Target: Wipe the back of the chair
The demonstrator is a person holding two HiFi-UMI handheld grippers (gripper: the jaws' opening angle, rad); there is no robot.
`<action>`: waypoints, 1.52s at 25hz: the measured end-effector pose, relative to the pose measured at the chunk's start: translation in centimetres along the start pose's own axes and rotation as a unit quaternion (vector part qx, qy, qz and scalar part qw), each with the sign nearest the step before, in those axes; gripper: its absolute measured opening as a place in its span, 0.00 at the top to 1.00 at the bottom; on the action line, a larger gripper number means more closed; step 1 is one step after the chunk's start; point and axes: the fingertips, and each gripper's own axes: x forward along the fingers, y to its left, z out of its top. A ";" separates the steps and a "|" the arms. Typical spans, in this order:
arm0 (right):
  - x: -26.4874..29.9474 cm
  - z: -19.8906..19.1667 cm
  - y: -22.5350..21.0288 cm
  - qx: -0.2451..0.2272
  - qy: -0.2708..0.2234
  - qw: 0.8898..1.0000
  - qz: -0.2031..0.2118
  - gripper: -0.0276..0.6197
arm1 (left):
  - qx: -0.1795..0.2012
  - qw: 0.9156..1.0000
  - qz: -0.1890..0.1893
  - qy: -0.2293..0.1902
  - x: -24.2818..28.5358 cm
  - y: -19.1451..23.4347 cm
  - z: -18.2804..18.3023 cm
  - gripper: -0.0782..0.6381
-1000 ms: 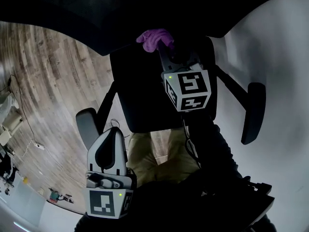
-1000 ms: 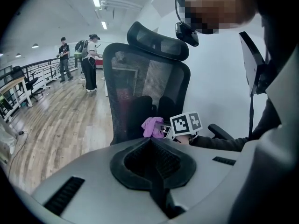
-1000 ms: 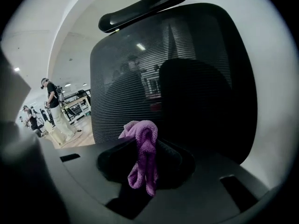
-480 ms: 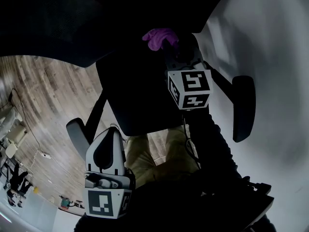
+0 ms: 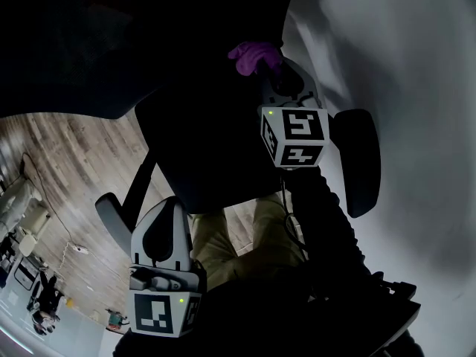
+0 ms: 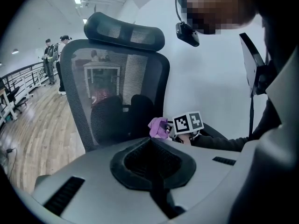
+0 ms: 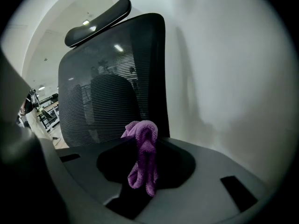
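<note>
Clamping a purple cloth (image 7: 142,157), the right gripper (image 5: 264,73) sits at the chair back (image 7: 107,92); left gripper (image 5: 166,213) closed, empty.

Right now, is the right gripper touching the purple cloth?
Touching. The right gripper view shows the right gripper shut on the purple cloth.

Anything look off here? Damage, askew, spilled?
Nothing stands out. The right gripper is shut on the purple cloth near the mesh chair back, which looks intact. The left gripper hangs shut and empty.
</note>
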 end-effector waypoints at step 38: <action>-30.9 25.1 5.4 -0.008 -0.246 0.968 0.045 0.81 | 0.081 0.942 0.037 -0.323 -18.4 -8.8 15.8 0.88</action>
